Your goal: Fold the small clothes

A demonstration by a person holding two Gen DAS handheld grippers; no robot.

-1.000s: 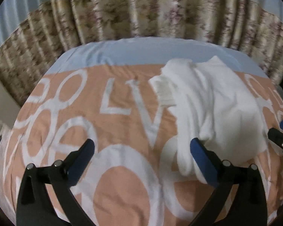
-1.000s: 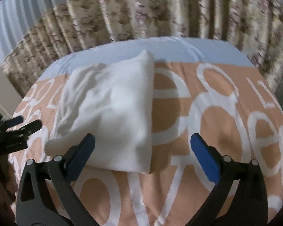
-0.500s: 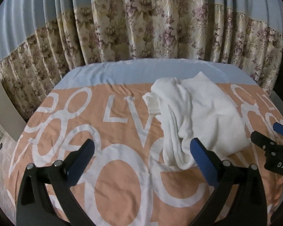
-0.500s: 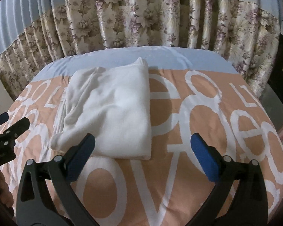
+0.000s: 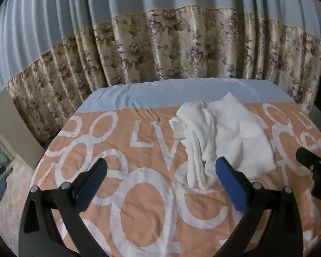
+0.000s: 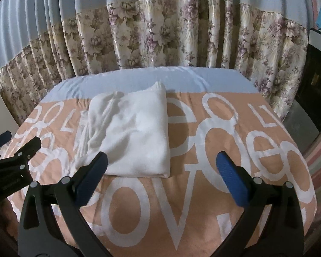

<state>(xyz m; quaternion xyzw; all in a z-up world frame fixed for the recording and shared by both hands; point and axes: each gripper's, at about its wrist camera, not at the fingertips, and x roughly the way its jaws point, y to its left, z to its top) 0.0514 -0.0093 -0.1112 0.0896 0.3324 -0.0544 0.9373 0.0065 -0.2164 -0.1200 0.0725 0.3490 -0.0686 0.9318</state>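
Peach lettered bedspread (image 6: 182, 214) | floral curtain (image 6: 160, 42) behind | both hand-held grippers (image 5: 160, 177) (image 6: 160, 171) apart

Folded white garment (image 6: 137, 132) on lettered bedspread (image 6: 224, 224).

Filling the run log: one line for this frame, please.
left gripper open, empty | right gripper open, empty | white garment folded on bedspread, untouched

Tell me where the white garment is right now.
The white garment lies folded on the orange bedspread, left of centre in the right wrist view, its far edge touching the blue sheet; neither gripper holds it.
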